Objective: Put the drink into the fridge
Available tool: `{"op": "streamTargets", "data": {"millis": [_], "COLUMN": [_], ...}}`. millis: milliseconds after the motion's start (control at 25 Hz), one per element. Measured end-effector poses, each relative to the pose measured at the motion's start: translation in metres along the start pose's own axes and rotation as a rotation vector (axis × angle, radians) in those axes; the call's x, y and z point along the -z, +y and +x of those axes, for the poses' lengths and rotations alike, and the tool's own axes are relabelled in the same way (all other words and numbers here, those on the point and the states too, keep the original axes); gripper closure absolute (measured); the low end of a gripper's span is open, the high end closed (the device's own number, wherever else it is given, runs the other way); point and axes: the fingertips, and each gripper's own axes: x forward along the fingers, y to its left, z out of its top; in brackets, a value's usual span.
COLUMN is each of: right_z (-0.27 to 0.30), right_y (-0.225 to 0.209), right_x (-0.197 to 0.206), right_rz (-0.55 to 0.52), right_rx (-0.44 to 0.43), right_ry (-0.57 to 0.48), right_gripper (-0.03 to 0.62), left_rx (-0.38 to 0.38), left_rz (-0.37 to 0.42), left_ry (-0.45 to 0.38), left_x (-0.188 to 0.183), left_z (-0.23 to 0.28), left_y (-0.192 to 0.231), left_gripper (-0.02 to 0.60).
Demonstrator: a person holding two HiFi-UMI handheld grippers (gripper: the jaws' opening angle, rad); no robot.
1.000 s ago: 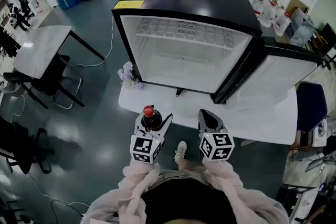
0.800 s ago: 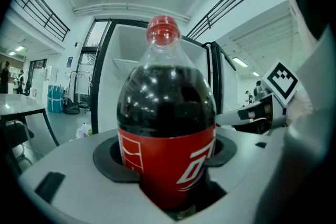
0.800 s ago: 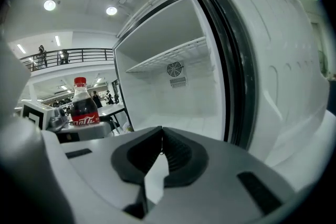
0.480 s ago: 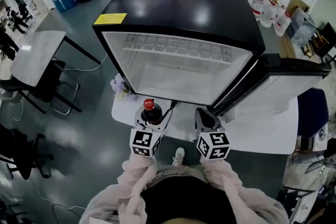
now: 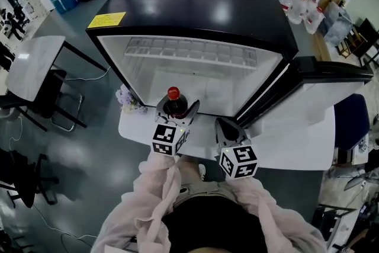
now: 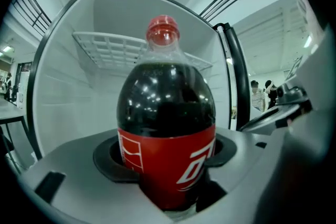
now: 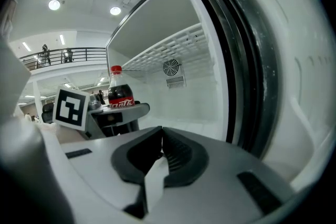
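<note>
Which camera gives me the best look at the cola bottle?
Left gripper view: the cola bottle fills the frame, cap to label, gripped in the left tool. Head view shows only its red cap and shoulders from above, before the open fridge. Right gripper view shows it small, far left.

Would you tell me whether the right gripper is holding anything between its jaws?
No, the right gripper has its jaws shut together with nothing between them; the cola bottle sits in the left gripper.
</note>
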Motion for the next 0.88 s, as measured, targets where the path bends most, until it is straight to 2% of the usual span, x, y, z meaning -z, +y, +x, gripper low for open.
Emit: {"op": "streamTargets", "data": {"millis": [200,320,480,880], "right_z": [0.005,0.011,0.015,0.028], "right_y": [-0.009,-0.016,-0.023,-0.036], "right_x": [-0.009,-0.013,-0.013,-0.008], "right_rz": [-0.001,0.005,0.031,0.093], "right_rx": [0.015,0.034,0.058,0.081], "right_ry": [-0.008,-0.015,-0.018,-0.003], "right_gripper": [0.582,0.582,0.583,0.582], "left_rx": [0.031,0.066,0.115,0.193], "left_rz": [-0.015,0.010,0.031,0.022], "left_ry": [-0.005,0.005,0.016,0.001], "left_x": [-0.005,-0.008,-0.013,-0.015], "left_z": [0.034,0.055,0.076,0.123], "left_y": [0.008,0.007,0.006,0.004], "left_gripper": [0.262,0.262,0.262,0.262]}}
